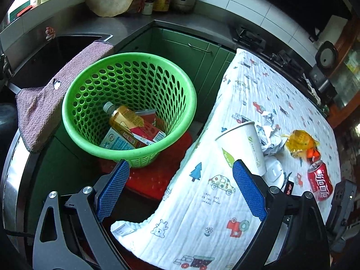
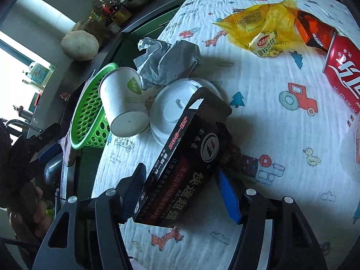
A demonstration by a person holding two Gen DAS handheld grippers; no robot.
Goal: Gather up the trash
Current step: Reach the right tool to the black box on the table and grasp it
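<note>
A green mesh basket (image 1: 74, 103) stands on a red stool left of the table and holds a bottle and cartons. My left gripper (image 1: 181, 190) hangs open and empty in front of the basket, over the table's edge. On the printed cloth (image 2: 258, 135) lie a tipped paper cup (image 2: 121, 99), crumpled paper (image 2: 166, 63), a white lid (image 2: 171, 108), a yellow wrapper (image 2: 258, 27) and a red cola can (image 2: 344, 72). My right gripper (image 2: 181, 191) is shut on a black box (image 2: 184, 162), which tilts with its far end over the lid.
A pink towel (image 1: 42, 103) drapes over the sink edge beside the basket. The red stool (image 1: 157, 180) sits under the basket. Bottles and a pot (image 1: 184, 0) stand on the back counter, with green cabinets below. A hand (image 2: 24, 204) holds the left gripper.
</note>
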